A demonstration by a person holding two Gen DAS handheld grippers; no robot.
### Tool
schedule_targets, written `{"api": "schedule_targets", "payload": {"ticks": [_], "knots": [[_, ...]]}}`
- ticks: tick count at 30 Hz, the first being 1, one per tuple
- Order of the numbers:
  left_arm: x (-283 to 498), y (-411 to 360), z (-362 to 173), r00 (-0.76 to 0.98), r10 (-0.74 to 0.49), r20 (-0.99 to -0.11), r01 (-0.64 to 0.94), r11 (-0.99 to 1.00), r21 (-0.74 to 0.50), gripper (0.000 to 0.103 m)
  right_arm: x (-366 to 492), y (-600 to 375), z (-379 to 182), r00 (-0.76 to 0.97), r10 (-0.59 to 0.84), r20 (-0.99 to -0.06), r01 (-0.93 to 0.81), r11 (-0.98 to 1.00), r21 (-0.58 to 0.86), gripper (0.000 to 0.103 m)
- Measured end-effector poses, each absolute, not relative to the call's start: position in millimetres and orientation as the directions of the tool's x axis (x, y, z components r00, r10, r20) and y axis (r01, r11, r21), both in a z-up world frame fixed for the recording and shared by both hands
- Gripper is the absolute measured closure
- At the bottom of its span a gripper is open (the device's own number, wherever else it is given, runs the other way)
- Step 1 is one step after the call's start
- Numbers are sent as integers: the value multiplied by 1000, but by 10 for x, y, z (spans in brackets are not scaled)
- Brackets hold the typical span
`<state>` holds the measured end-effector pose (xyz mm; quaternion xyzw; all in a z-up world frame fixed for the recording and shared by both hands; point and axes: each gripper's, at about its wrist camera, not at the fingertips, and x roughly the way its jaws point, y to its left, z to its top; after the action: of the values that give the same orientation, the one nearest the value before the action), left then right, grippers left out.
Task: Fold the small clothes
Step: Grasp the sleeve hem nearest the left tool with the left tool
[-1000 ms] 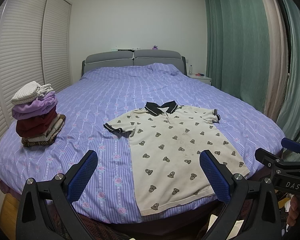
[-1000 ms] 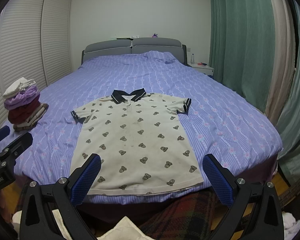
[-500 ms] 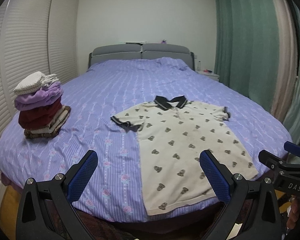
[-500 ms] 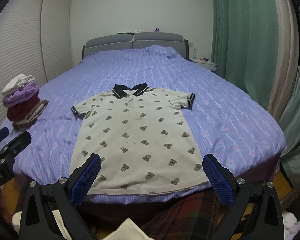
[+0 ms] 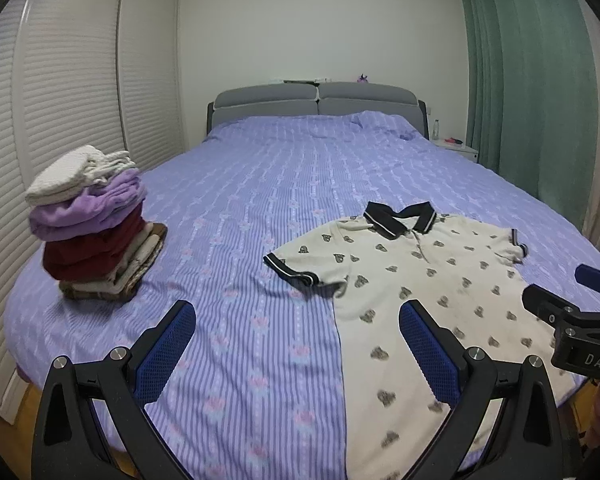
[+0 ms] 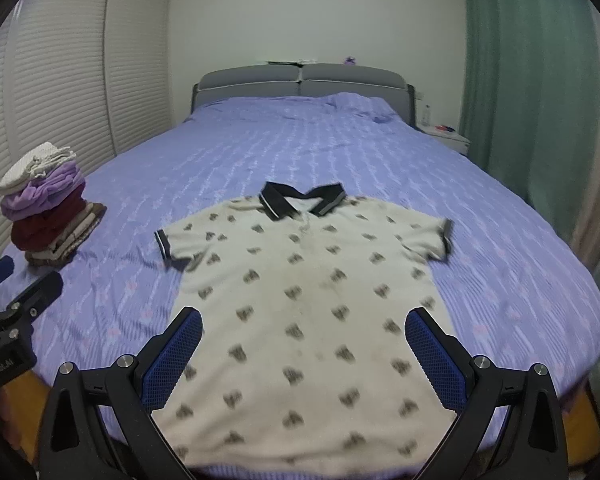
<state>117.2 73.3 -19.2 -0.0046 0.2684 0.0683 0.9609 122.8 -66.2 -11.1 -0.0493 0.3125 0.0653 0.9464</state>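
A cream polo shirt (image 5: 432, 280) (image 6: 304, 292) with a dark collar and small bear prints lies flat, face up, near the foot of the bed. My left gripper (image 5: 296, 340) hovers open over the bedspread just left of the shirt's side. Over the shirt's lower half my right gripper (image 6: 304, 344) stands open, with nothing between its blue pads. The right gripper's body shows at the right edge of the left wrist view.
A stack of folded clothes (image 5: 92, 224) (image 6: 48, 212) sits at the bed's left edge. The purple striped bedspread (image 5: 284, 184) covers the bed. Louvred wardrobe doors (image 5: 60, 120) stand left, green curtains (image 5: 532, 92) right, a nightstand (image 5: 456, 146) by the headboard.
Both grippers have moved forward and lower toward the bed. The shirt looms larger under the right gripper. The left view has swung left, and the shirt lies as before.
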Motion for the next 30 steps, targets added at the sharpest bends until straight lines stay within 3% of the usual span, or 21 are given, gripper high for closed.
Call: {"api": "schedule_targets", "payload": {"ticks": [6,13,23,30], "knots": [[1704,940,-314,835,19,-550,-72,995,-75,0,1746,-445,-200,780,117,-615,-191,980,-57,0],[2225,1094,-504,820,-22,-572,-40,995,-96,5,2312,-159,-384,756,127,-643,-218,974,-64,0],[3002,1479,-1100,718,-208,-664,-61,932,-358,35,2814,75,-746,695,130,-707,-245,967,-63,0],[3252,1730,-1421,675,-303,-673,-129,849,-512,46,3044,135,-907,664,123,-737,-241,969,-56,0]]}}
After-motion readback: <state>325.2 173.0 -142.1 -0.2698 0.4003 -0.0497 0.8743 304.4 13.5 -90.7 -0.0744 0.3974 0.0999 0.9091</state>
